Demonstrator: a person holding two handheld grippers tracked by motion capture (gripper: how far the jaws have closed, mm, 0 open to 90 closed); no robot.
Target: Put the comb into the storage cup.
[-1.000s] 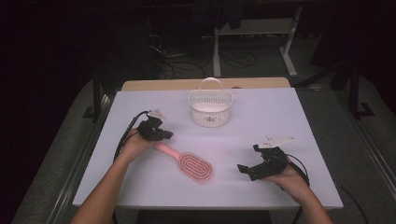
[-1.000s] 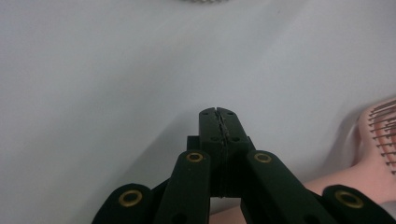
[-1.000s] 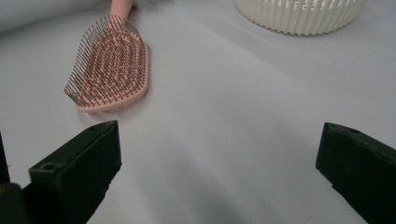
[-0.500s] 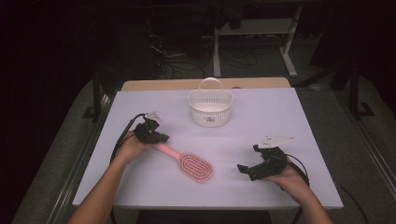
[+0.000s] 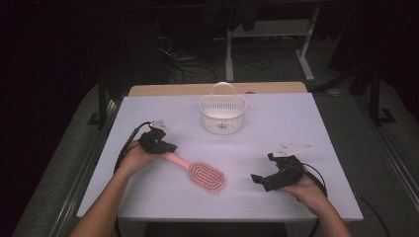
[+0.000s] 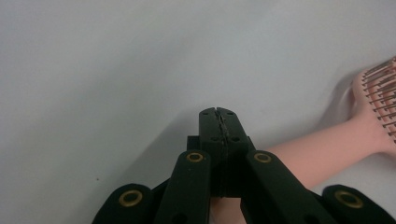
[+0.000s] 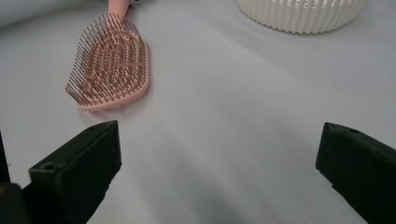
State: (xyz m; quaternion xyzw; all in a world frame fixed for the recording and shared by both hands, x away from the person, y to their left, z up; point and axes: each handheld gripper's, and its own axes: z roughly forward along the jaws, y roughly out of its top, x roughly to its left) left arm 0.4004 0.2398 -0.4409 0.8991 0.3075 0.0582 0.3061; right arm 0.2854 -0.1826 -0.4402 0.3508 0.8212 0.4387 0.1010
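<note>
I have the left tool (image 5: 165, 148) sitting low on the pale lavender surface (image 5: 296, 123), at the handle end of the pink plastic paddle hairbrush (image 5: 200, 173). Looking along it in the left gripper view (image 6: 218, 116), its two black jaws are pressed flat together with nothing between them; the brush's pink handle passes just beside and beneath them on the right, so I am gripping nothing there. The hairbrush lies bristles up on the surface, handle pointing toward my left hand (image 5: 133, 159) and the oval head angled toward the near middle of the surface.

My right tool (image 5: 264, 178) rests near the front right of the surface, well apart from the brush. In the right gripper view (image 7: 219, 163) its jaws stand wide apart and empty, with the brush head (image 7: 109, 63) ahead to the left.

A white ribbed plastic basket with a hoop handle (image 5: 222, 112) stands farther back, near the middle of the surface, apart from both tools.
</note>
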